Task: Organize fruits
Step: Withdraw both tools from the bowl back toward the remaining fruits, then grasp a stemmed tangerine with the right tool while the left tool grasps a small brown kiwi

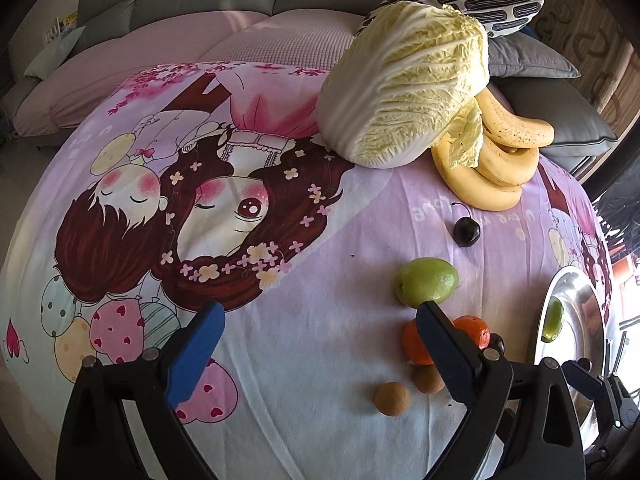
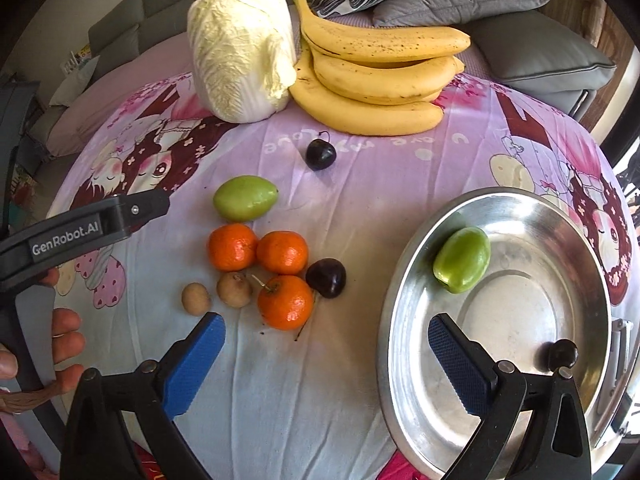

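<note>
The left gripper (image 1: 320,340) points steeply down. Its two blue fingers (image 1: 196,356) stand wide apart, with nothing held between them. The right gripper (image 2: 326,356) points steeply down too, its jaws wide and empty. In the right wrist view, the left gripper's black body comes in at nine o'clock. A person's hand (image 2: 60,344) holds it there, bare fingers curled, at about eight o'clock.

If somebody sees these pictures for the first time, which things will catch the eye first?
Probably the big pale cabbage and the bananas beside it at the far edge of the cartoon bedsheet. Next, the three oranges clustered mid-sheet, and the shiny metal plate at right holding a green fruit.
</note>
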Action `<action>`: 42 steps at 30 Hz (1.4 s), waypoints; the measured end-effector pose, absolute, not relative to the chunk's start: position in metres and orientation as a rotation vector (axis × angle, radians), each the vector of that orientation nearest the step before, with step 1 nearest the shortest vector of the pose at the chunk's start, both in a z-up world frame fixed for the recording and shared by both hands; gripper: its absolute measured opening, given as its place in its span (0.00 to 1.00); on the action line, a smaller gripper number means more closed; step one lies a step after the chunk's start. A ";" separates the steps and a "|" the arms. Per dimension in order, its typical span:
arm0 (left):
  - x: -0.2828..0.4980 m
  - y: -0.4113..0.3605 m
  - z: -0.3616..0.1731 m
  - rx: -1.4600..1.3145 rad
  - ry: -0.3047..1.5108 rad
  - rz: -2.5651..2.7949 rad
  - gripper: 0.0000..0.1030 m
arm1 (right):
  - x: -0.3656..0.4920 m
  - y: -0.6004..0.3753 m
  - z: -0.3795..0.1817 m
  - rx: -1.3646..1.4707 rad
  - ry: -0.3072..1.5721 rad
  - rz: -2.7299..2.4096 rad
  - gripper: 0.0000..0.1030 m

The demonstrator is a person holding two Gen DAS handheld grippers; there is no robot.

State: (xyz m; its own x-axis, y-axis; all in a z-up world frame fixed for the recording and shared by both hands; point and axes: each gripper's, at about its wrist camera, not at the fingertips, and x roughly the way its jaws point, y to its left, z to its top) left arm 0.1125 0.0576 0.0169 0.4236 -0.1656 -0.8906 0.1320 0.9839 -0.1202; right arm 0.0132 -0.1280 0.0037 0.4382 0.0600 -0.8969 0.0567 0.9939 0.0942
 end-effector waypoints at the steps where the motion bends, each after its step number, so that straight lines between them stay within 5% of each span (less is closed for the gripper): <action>1: 0.113 0.058 0.016 -0.040 1.119 -0.183 0.94 | 0.014 -0.125 0.004 0.111 1.116 0.010 1.00; 15: 0.108 0.054 0.004 -0.066 1.210 -0.253 0.94 | 0.018 -0.105 -0.004 0.074 1.134 0.083 0.98; 31: 0.101 0.043 0.002 -0.051 1.219 -0.337 0.83 | 0.033 -0.097 -0.021 0.044 1.152 0.097 0.51; 37: 0.101 0.040 0.002 -0.045 1.220 -0.354 0.83 | 0.037 -0.098 -0.026 0.034 1.161 0.086 0.39; 42: 0.100 0.039 0.001 -0.037 1.228 -0.355 0.83 | 0.033 -0.103 -0.026 0.056 1.168 0.095 0.39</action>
